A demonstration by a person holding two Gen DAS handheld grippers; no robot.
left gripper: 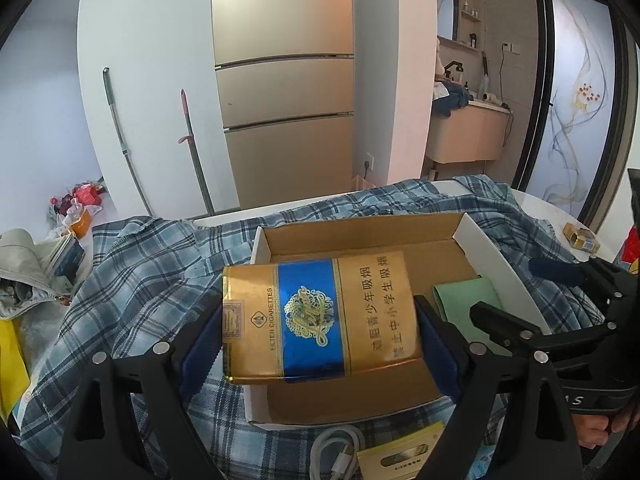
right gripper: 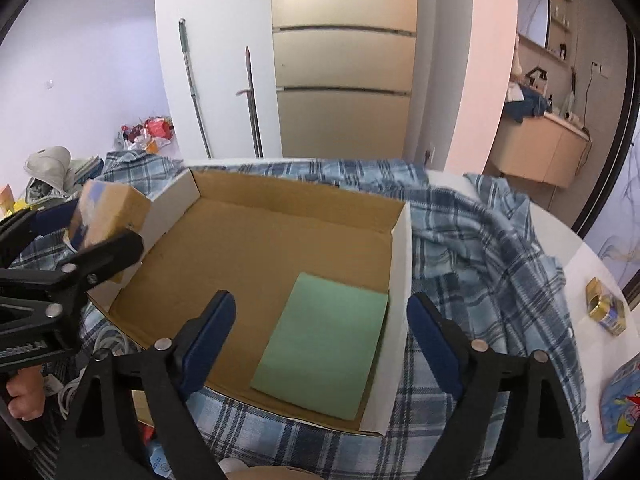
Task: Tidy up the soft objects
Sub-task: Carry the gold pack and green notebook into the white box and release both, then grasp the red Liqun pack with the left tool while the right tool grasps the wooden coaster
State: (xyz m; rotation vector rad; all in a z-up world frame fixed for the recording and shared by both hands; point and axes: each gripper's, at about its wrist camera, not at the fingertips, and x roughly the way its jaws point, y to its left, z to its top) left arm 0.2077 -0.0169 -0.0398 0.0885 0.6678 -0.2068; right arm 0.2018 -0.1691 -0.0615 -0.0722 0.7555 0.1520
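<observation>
An open cardboard box [left gripper: 492,256] [right gripper: 400,260] rests on a blue plaid shirt [left gripper: 140,280] [right gripper: 480,240] spread over the table. A gold and blue cigarette pack [left gripper: 372,304] [right gripper: 108,216] hangs over the box's left part, with my left gripper [left gripper: 318,332] [right gripper: 88,228] shut on its two sides. A flat green cloth [right gripper: 320,344] [left gripper: 464,300] lies on the box floor in the near right corner. My right gripper [right gripper: 322,332] [left gripper: 528,296] stands open above it, its blue pads [right gripper: 212,336] clear of the cloth. The box's right wall runs between its fingers.
A small gold tin [right gripper: 606,312] [left gripper: 582,238] and a blue packet [right gripper: 624,400] lie on the white table to the right. A white cable [left gripper: 336,452] and a yellow pack [left gripper: 400,456] lie at the box's near side. Clutter is piled at the left; a fridge stands behind.
</observation>
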